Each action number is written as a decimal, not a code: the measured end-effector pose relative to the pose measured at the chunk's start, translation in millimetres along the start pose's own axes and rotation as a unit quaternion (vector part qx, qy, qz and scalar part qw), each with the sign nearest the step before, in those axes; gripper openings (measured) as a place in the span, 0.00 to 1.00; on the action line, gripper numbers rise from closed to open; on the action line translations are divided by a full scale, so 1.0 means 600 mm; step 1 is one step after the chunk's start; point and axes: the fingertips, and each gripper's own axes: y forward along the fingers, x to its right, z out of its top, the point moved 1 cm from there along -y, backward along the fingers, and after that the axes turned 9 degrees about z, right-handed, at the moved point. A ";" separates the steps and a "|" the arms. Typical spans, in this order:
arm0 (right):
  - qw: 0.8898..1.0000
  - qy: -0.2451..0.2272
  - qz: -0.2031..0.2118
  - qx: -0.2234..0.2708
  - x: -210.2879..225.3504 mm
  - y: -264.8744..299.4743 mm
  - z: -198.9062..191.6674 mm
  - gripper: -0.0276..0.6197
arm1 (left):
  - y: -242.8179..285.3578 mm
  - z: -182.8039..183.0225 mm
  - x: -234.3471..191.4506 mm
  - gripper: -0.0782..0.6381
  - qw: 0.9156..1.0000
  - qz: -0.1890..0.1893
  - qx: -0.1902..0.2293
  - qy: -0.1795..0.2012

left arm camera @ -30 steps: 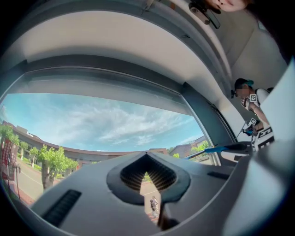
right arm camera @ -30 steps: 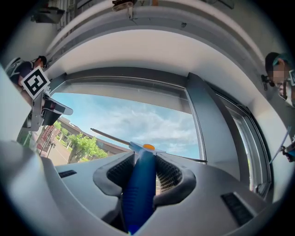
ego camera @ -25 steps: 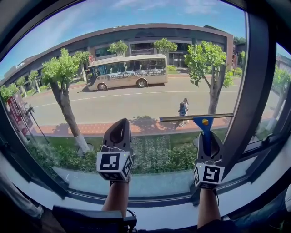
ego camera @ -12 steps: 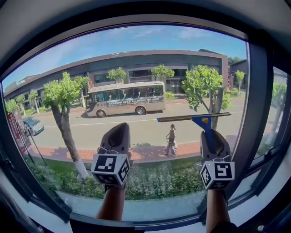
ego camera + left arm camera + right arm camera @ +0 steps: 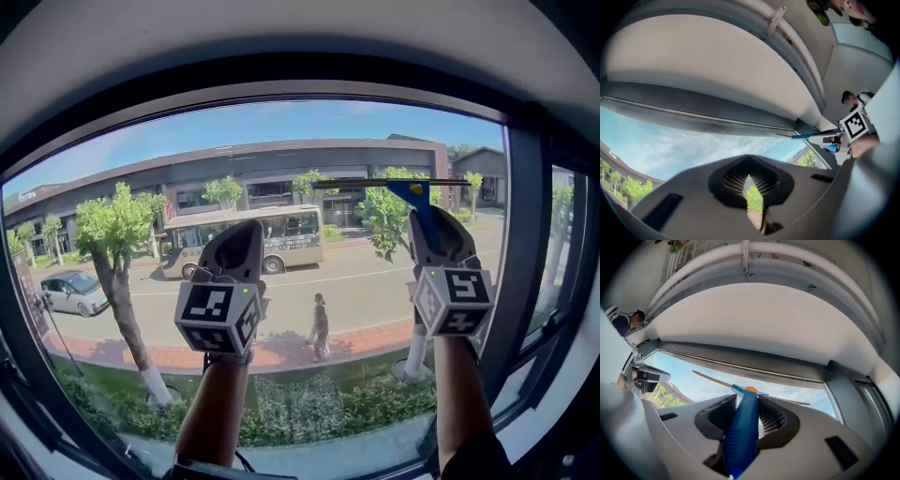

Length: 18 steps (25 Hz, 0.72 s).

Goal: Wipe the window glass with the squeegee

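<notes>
The squeegee has a blue handle (image 5: 419,208) and a thin metal blade (image 5: 375,183). The blade lies level against the window glass (image 5: 281,159), high on the pane and just under the top frame. My right gripper (image 5: 427,223) is shut on the handle, which runs up between its jaws in the right gripper view (image 5: 743,427), with the blade (image 5: 712,379) across the glass ahead. My left gripper (image 5: 244,236) is raised to the left of it, near the glass, shut with nothing in it (image 5: 749,186). The squeegee (image 5: 801,136) shows at the right of the left gripper view.
A dark window frame (image 5: 281,80) arcs over the pane, with a white soffit (image 5: 281,37) above it. A dark vertical mullion (image 5: 520,234) stands just right of the squeegee, with a narrower pane (image 5: 562,244) beyond it. Outside are a street, a bus, trees and a pedestrian.
Both grippers have risen up the glass. The squeegee blade went from the lower part of the pane to just under the top frame. The head view tilted upward.
</notes>
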 end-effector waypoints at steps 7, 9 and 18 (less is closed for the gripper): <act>1.000 -0.016 -0.016 -0.004 0.005 0.086 0.064 0.26 | 0.029 0.025 -0.062 0.11 1.000 0.029 0.009 -0.001; 1.000 -0.021 -0.017 -0.003 0.009 0.110 0.075 0.26 | 0.038 0.031 -0.068 0.11 0.999 0.034 0.012 0.002; 0.999 -0.037 -0.022 0.018 0.014 0.195 0.130 0.26 | 0.077 0.080 -0.078 0.11 0.996 0.061 0.049 0.034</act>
